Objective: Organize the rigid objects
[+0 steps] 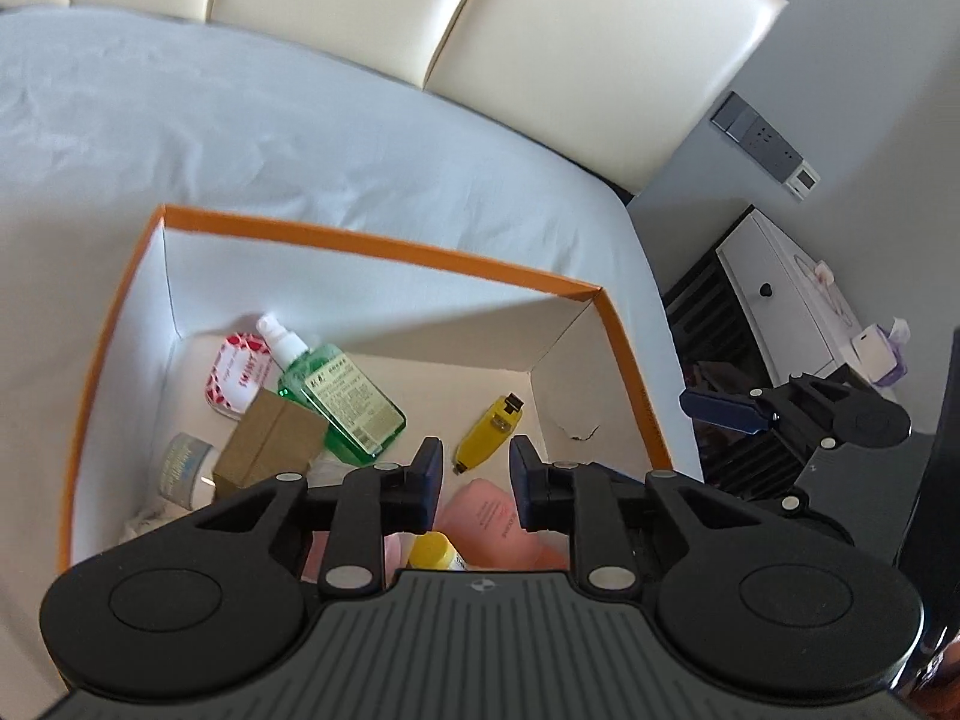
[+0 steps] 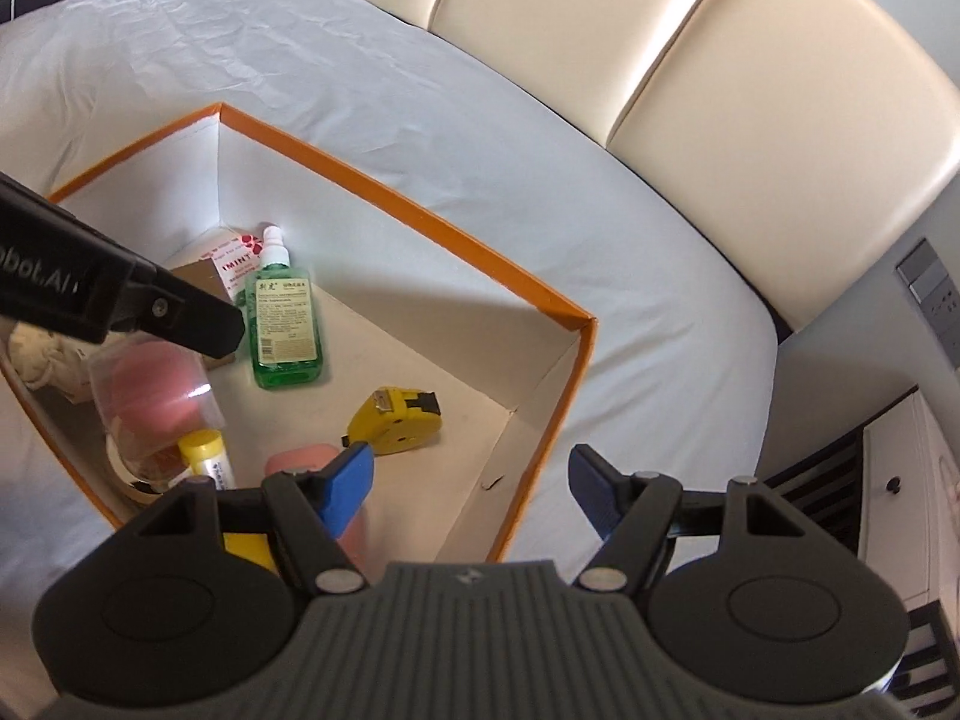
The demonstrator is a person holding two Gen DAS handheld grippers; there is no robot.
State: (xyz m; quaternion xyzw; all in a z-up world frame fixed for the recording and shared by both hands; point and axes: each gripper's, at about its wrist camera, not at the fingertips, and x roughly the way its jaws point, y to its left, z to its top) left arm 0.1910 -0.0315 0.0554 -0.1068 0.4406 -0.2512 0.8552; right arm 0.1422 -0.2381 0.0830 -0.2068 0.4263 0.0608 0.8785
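Jaws of both the left gripper (image 1: 476,471) and right gripper (image 2: 471,483) stand open and empty above the orange box (image 2: 420,222) holding a yellow tape measure (image 2: 396,417).

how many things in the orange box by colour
green: 1, spray bottle
yellow: 2, tape measure, capped bottle
pink: 2, bottle, clear-packed item
brown: 1, carton
red-white: 1, mint tin
pale: 1, jar
total: 8, some partly hidden

Bare box floor (image 2: 420,354) between green bottle (image 2: 282,315) and tape measure (image 2: 396,414).
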